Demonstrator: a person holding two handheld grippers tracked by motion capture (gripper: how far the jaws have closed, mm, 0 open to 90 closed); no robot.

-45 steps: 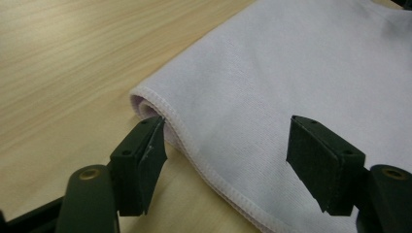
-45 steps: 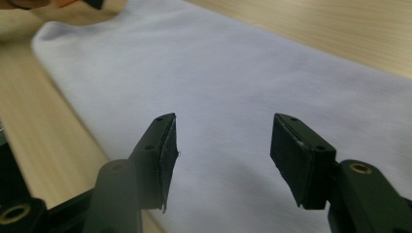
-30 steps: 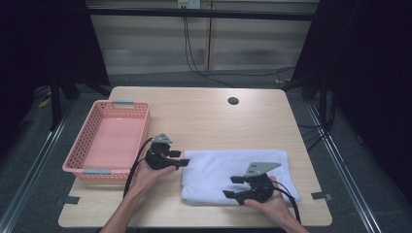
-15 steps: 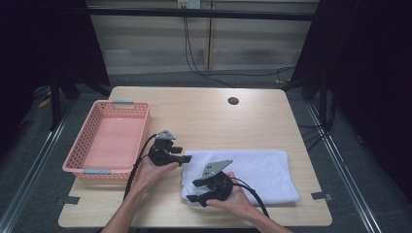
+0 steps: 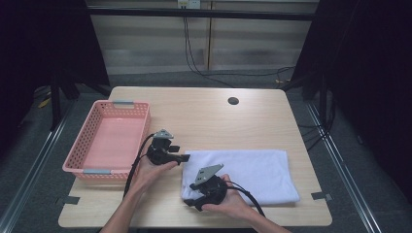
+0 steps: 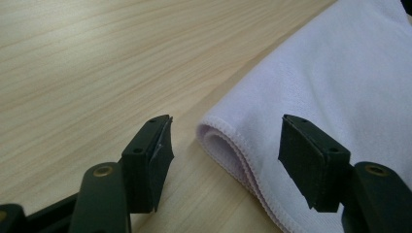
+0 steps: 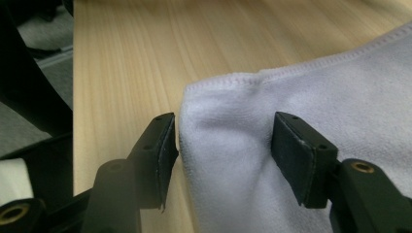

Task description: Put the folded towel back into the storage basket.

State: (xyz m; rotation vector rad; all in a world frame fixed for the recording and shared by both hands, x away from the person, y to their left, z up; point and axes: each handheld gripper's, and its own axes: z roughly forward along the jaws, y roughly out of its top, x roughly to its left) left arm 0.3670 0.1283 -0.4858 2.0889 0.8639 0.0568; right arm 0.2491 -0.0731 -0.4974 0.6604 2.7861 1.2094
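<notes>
A white towel (image 5: 252, 172), folded into a long rectangle, lies flat on the near right part of the wooden table (image 5: 204, 116). My left gripper (image 5: 185, 158) is at its far-left corner. In the left gripper view the rolled fold of the towel (image 6: 340, 73) lies between the jaws of that gripper (image 6: 226, 145), which have just been opening; neither pad touches the cloth. My right gripper (image 5: 189, 202) is at the near-left corner. Its open jaws (image 7: 223, 145) straddle that corner of the towel (image 7: 350, 97) without pressing it.
An empty pink basket (image 5: 82, 145) stands at the left side of the table, close to my left hand. A dark round hole (image 5: 233, 101) sits near the far edge. Bare wood stretches beyond the towel.
My right gripper has slid left along the towel's near edge, from its right part to the near-left corner. The left gripper has stayed at the far-left corner.
</notes>
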